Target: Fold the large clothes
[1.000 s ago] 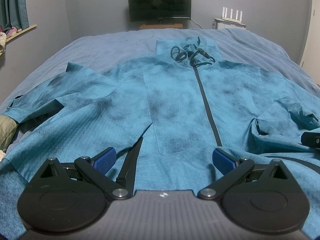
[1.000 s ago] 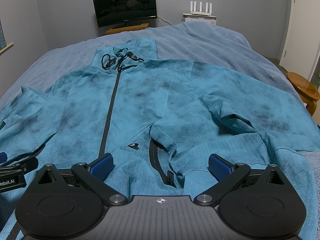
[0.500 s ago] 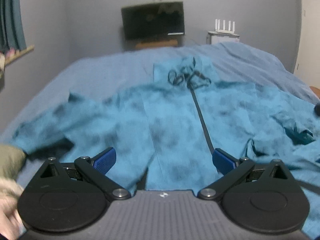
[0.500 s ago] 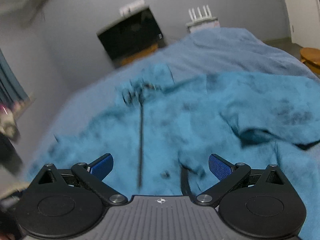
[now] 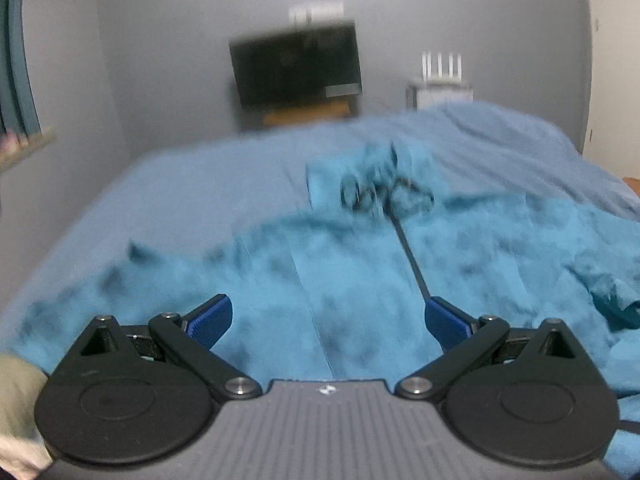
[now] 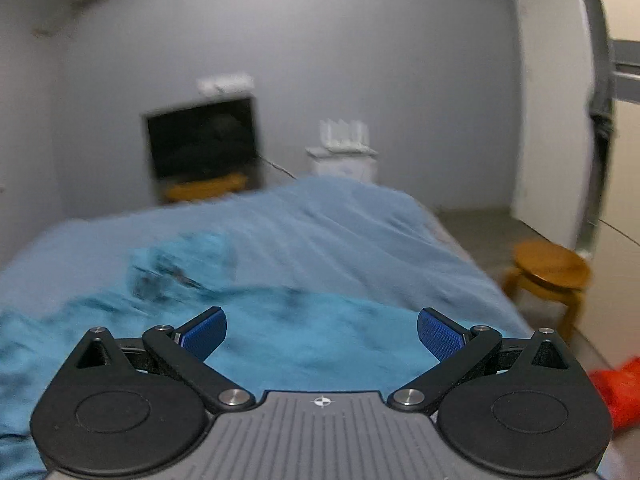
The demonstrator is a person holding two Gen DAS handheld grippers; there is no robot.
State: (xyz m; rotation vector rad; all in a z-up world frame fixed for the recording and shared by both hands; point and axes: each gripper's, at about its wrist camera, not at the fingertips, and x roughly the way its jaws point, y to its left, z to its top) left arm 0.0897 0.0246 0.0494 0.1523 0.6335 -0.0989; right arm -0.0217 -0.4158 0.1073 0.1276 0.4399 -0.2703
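- teal fabric, thin and dark-mottled: the jacket (image 5: 360,280) lies front-up and spread over the blue bedcover (image 5: 208,184), ahead of and below both sets of jaws; collar with tangled black drawcords (image 5: 384,194) at the far end, dark zip (image 5: 408,252) running toward the left jaws.
- left gripper (image 5: 326,318): jaws wide apart, nothing between the blue pads, held clear above the cloth near the hem; zip ends just by its right-hand pad.
- right gripper (image 6: 320,330): jaws equally wide, empty, above the jacket's right half; bare bedcover beyond the pads, wooden stool (image 6: 548,268) off to the right of them.
- both views motion-blurred; fine creases not readable.
- judgement on handling: light, limp, likely slick shell cloth. it will sag and slide, so a mid-panel pinch would bunch only one layer.
- judgement on hold: take seams or edges, i.e. hem corner and shoulder or cuff, one per gripper, both layers pinched, cloth kept taut.
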